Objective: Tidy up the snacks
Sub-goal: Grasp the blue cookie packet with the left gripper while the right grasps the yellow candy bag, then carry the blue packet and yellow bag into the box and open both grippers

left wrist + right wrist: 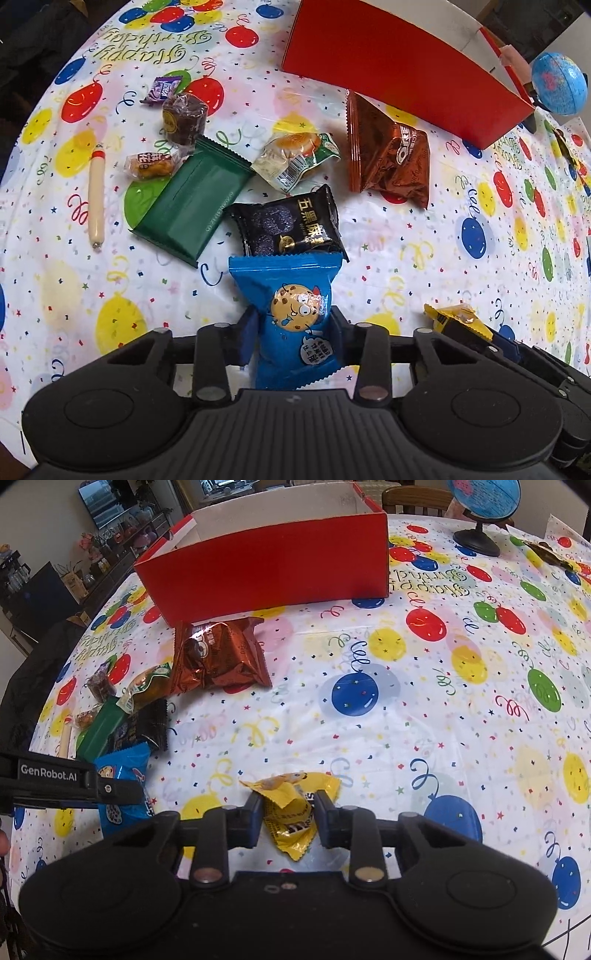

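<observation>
Clamping down on both sides at once here: the left gripper point(291, 332) has its pads pressed into the blue cookie packet point(293, 314), low centre of the left wrist view, and the right gripper point(286, 812) is pinched narrow on the crumpled yellow candy bag point(291, 808), low centre of the right wrist view. No earlier frame to compare, so all I can call is the grip itself, and both look seated, with both packets apparently still down on the balloon tablecloth point(406, 720).

And the red box point(266, 572), top centre of the right view? What shows of its pale inside looks bare, though the floor is hidden behind the near wall. So I'd judge this an early stage, nothing visibly stowed yet.

Plenty left on the cloth: the brown Oreo bag point(388, 162) just below the box, the black biscuit packet point(291, 225) touching the blue one's top edge, the green wrapper point(192, 206), the clear-wrapped bun point(295, 158), the round brown cake point(184, 118), a small purple sweet point(164, 88), an orange-labelled snack point(149, 166) and the sausage stick point(96, 195) at the left of the frame
</observation>
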Demonstrator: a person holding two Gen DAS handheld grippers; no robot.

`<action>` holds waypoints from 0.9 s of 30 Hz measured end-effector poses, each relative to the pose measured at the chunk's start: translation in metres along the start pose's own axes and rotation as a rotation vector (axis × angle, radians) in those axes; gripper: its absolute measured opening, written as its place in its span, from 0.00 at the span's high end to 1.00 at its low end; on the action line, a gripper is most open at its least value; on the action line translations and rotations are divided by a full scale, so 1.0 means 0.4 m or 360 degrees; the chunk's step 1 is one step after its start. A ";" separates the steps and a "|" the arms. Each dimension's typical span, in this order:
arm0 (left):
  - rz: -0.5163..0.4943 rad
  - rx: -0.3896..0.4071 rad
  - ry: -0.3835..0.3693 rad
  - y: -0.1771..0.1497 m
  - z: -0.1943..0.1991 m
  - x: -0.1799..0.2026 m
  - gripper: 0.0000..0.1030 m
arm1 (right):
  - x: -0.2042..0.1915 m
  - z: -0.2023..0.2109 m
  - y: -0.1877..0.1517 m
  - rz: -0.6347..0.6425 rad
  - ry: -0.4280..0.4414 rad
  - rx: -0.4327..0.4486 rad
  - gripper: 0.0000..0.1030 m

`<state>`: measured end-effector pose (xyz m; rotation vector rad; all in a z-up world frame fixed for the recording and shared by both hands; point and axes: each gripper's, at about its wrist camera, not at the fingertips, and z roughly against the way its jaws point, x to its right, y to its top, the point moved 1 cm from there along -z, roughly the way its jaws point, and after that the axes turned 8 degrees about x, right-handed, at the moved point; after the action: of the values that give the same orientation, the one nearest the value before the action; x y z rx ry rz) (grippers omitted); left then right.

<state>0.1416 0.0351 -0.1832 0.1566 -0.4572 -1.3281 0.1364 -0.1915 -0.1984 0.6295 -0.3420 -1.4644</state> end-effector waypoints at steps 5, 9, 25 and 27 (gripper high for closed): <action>-0.0028 0.0000 0.0012 -0.006 0.012 0.003 0.66 | -0.006 0.018 -0.002 -0.0009 0.0007 0.0011 0.78; -0.0051 0.0003 -0.0016 -0.012 0.035 0.009 0.66 | -0.014 0.045 0.000 -0.0016 0.0021 0.0024 0.78; -0.0172 0.0124 -0.0090 0.006 0.178 0.042 0.66 | -0.062 0.184 0.037 -0.0029 0.0079 0.0158 0.78; -0.0193 0.0155 -0.0104 0.013 0.200 0.050 0.66 | -0.066 0.201 0.048 -0.0024 0.0086 0.0184 0.78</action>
<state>0.1172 0.0289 -0.1047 0.2253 -0.5753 -1.4332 0.1028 -0.1806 -0.1189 0.7647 -0.3820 -1.4467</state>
